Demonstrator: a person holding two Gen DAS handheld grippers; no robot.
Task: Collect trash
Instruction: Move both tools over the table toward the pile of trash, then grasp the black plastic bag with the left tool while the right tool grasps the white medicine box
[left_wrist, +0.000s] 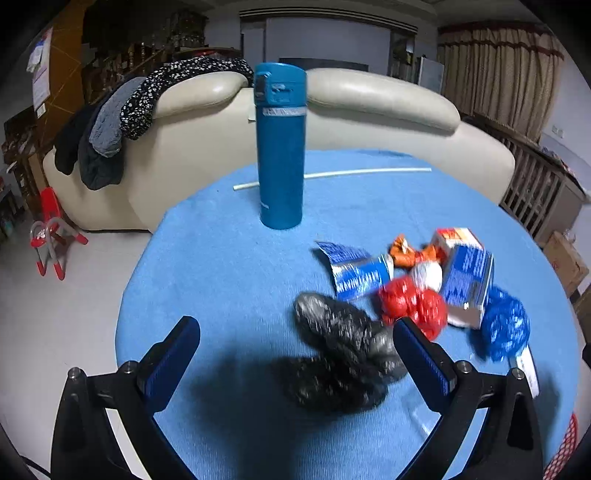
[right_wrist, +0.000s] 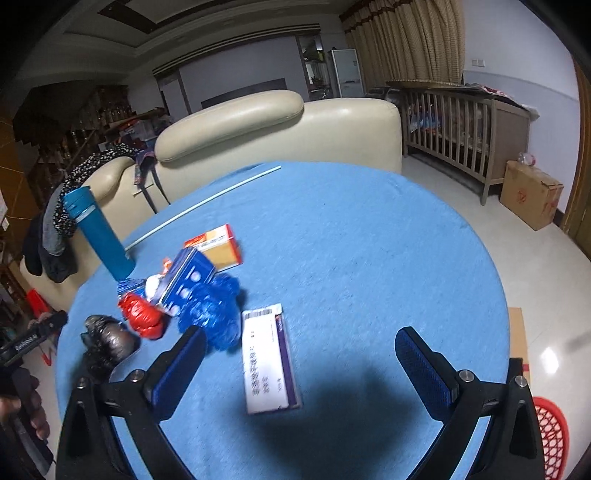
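A heap of trash lies on the round blue table (left_wrist: 229, 266). In the left wrist view my left gripper (left_wrist: 295, 332) hangs open above a crumpled black bag (left_wrist: 343, 350), which sits between its fingers toward the right one. Beyond it lie a red bag (left_wrist: 413, 304), a blue bag (left_wrist: 504, 326), a blue-and-white carton (left_wrist: 467, 273), a foil wrapper (left_wrist: 356, 271) and an orange wrapper (left_wrist: 406, 251). My right gripper (right_wrist: 299, 339) is open over a flat white and purple box (right_wrist: 267, 360). The blue bag (right_wrist: 210, 306) touches its left finger.
A tall teal flask (left_wrist: 281, 147) stands upright at the table's far side, with a white rod (left_wrist: 365, 172) behind it. A cream sofa (left_wrist: 369, 110) stands beyond the table. A red basket (right_wrist: 550, 435) is on the floor at the right. A small orange box (right_wrist: 218, 247) lies near the heap.
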